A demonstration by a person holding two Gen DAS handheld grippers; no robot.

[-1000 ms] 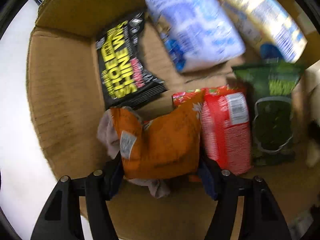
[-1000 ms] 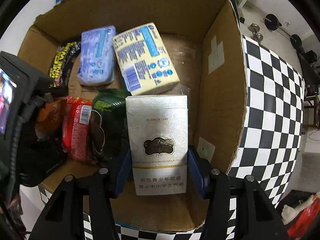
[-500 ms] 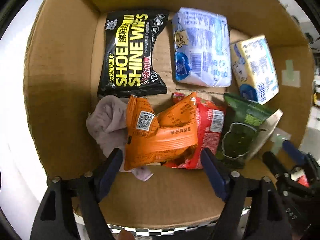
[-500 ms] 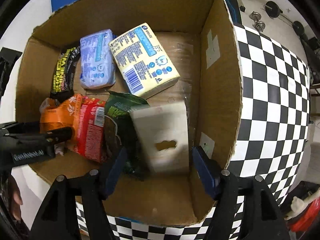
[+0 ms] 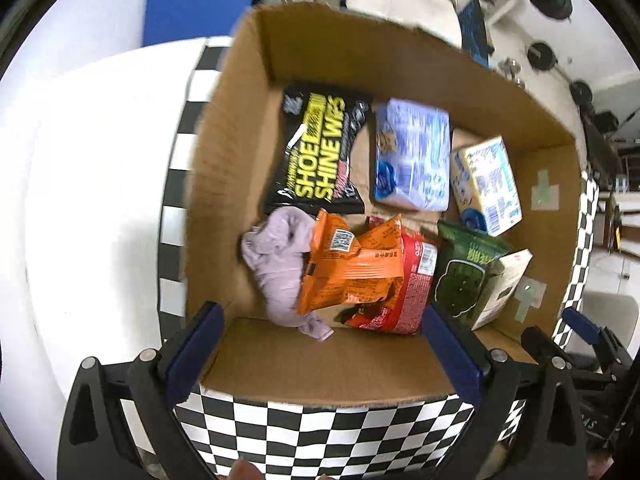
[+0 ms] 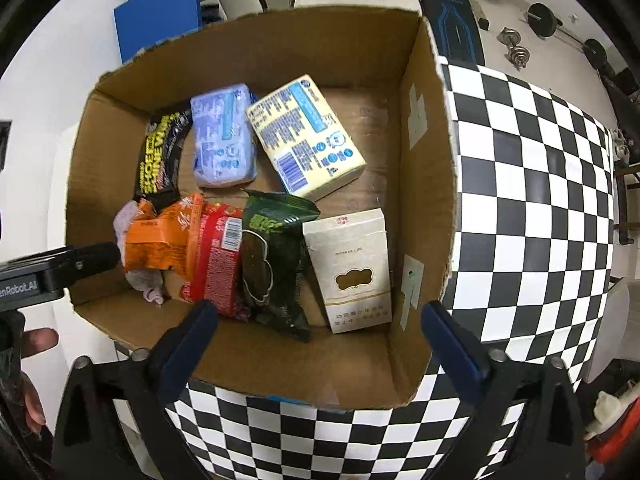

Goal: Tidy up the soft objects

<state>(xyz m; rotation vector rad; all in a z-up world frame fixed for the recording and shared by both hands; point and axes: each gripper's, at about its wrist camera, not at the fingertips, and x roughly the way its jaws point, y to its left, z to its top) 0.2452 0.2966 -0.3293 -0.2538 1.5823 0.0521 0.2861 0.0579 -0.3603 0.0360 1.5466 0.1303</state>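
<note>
Both claws risen above box point(image 6: 424, 168); left claw point(image 5: 320, 344), right claw point(image 6: 320, 340) spread, empty.

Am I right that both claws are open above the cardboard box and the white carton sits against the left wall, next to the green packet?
Not quite: the white carton sits by the box's right wall, as the right wrist view shows. The rest holds: it is next to the green packet, and both the left claw and right claw are open above the cardboard box.
</note>
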